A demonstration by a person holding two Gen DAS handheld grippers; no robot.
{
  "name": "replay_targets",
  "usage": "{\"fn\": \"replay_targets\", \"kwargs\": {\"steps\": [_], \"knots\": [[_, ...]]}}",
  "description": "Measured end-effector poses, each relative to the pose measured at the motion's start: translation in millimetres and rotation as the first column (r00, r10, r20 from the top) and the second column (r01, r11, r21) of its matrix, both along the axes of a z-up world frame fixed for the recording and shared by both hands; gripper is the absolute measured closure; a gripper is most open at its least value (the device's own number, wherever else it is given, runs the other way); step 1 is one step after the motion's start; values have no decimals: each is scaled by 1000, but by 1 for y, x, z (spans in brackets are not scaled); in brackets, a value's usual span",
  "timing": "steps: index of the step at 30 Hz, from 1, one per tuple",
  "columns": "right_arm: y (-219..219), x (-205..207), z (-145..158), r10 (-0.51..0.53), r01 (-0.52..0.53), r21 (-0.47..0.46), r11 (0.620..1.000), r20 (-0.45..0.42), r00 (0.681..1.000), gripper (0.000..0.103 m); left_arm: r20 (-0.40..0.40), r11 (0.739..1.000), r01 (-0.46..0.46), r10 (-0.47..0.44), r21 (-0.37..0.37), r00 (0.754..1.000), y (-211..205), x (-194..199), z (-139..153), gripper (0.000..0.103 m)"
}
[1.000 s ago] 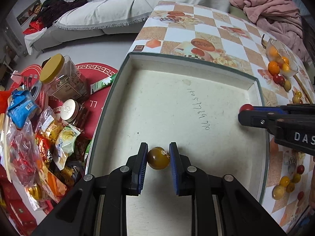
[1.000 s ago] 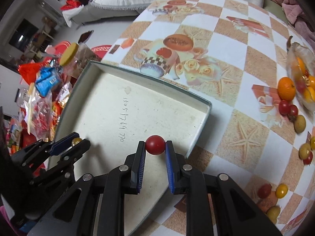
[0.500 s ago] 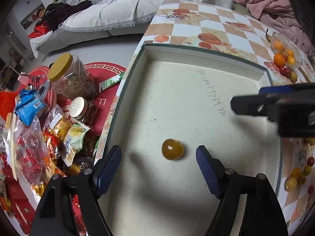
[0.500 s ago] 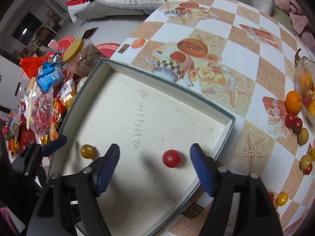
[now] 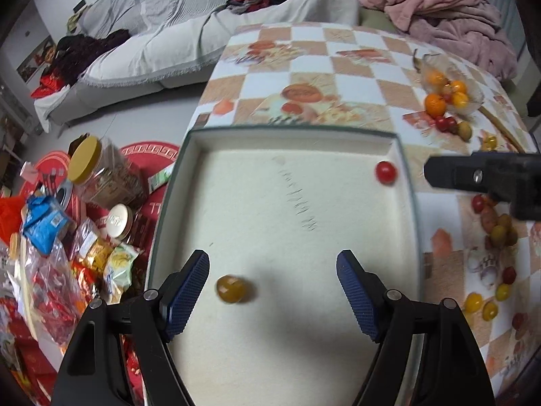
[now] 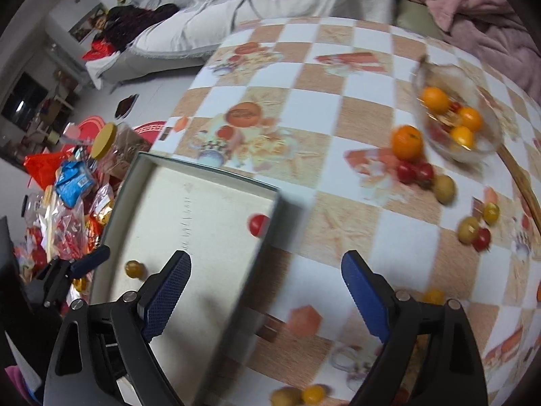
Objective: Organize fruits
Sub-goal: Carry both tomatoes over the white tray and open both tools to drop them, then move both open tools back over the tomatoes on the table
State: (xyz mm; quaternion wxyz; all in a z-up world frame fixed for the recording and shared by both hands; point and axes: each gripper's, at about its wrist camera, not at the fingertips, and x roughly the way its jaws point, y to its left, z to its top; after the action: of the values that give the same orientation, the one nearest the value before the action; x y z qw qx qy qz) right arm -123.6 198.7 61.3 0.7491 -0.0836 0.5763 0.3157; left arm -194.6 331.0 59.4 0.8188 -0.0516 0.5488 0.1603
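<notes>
A shallow white box [image 5: 404,182] lies on the checked table; it also shows in the right wrist view [image 6: 267,237]. In it lie a yellow tomato [image 5: 232,288] near the front left and a red tomato [image 5: 385,172] at the far right wall; both also show in the right wrist view, yellow [image 6: 134,269] and red [image 6: 258,225]. My left gripper [image 5: 272,286] is open and empty above the box, the yellow tomato just inside its left finger. My right gripper [image 6: 265,291] is open and empty above the box's right edge, and shows as a black bar in the left wrist view [image 5: 483,176].
Loose red and yellow tomatoes [image 5: 497,226] lie on the table right of the box. A glass bowl [image 6: 456,118] with oranges stands far right, an orange [image 6: 406,142] beside it. Snack bags and jars [image 5: 84,176] crowd the floor left of the table.
Both grippers opened and let their tomatoes go into the box, then drew back and up. The right gripper shifted right, over the box's edge. The red tomato now lies by the right wall.
</notes>
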Motion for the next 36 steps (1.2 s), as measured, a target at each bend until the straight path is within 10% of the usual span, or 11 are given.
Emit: {"fn": "replay_targets", "kwargs": {"steps": [17,36], "knots": [[-169,36,-21,-303,300,-104,948,-17,953,10,32,957,288,-287,-44,957,-121,73,6,24],[-180,83,-41,-316,314,-111,943,1,949,11,-6,933,353,-355,-70,935,-166,114,-38,24]]}}
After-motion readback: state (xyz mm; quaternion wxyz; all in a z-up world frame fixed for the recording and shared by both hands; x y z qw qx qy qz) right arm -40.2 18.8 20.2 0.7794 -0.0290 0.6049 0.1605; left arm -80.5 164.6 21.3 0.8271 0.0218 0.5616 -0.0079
